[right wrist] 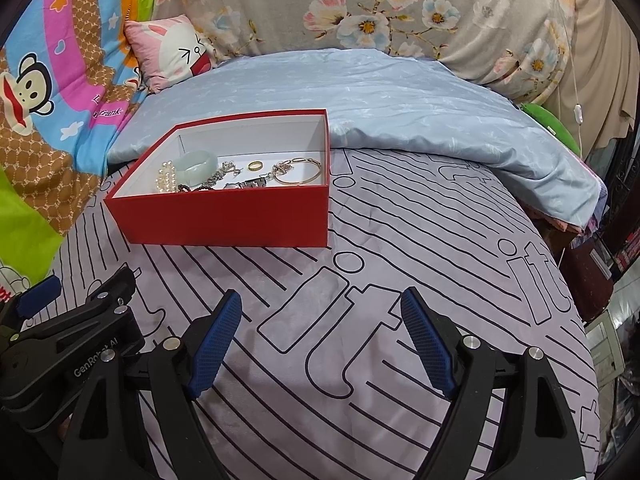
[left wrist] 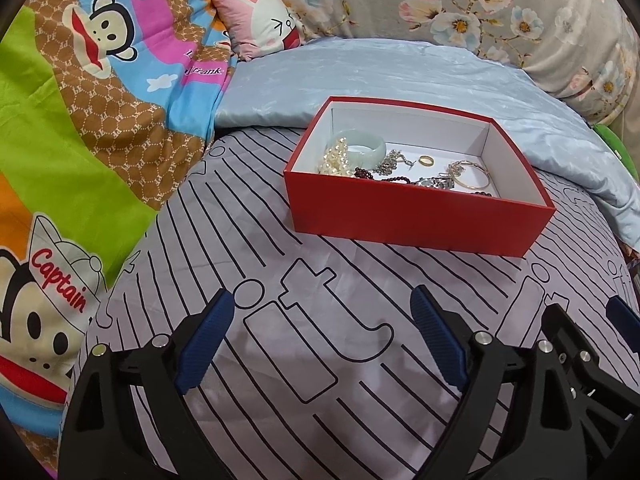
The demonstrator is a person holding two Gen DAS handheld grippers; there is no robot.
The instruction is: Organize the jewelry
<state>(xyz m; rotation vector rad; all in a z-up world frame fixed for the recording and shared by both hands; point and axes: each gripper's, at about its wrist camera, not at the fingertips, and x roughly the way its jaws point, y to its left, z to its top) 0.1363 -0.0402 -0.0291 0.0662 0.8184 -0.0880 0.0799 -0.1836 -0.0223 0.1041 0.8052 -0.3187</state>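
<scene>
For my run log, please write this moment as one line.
left gripper: open, empty | right gripper: open, empty | jewelry: all in red box | box: on bed

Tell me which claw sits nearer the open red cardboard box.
Neither clearly. The left claw faces the open red cardboard box with it slightly right; the right claw has it ahead-left. Both are open and apart from it.

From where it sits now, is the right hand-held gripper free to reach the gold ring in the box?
Probably yes. The right hand-held gripper is open and empty, the red box has no lid, and the gold ring lies alone on the white floor, apart from the other jewelry.
</scene>
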